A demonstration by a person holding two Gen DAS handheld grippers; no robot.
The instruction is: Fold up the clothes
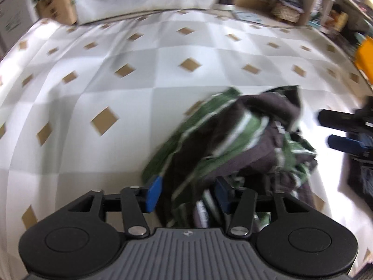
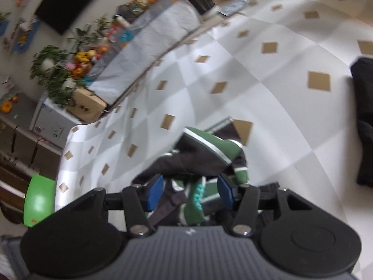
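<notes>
Blue pads of the left hand-held gripper stand apart with the green-and-dark striped garment bunched between them — the pads do not visibly press the cloth, so the jaws read as open. That garment lies crumpled in a heap on the worktop, which wears a white-and-grey checked cloth with tan diamonds. From the right wrist view, the right hand-held gripper is likewise parted over the same garment, folds of it lying between the pads without being pinched. Beside the garment, toward the left view's right edge, the right gripper's dark fingers show. Beyond the garment — at the right view's right edge — a black cloth rests on the worktop.
</notes>
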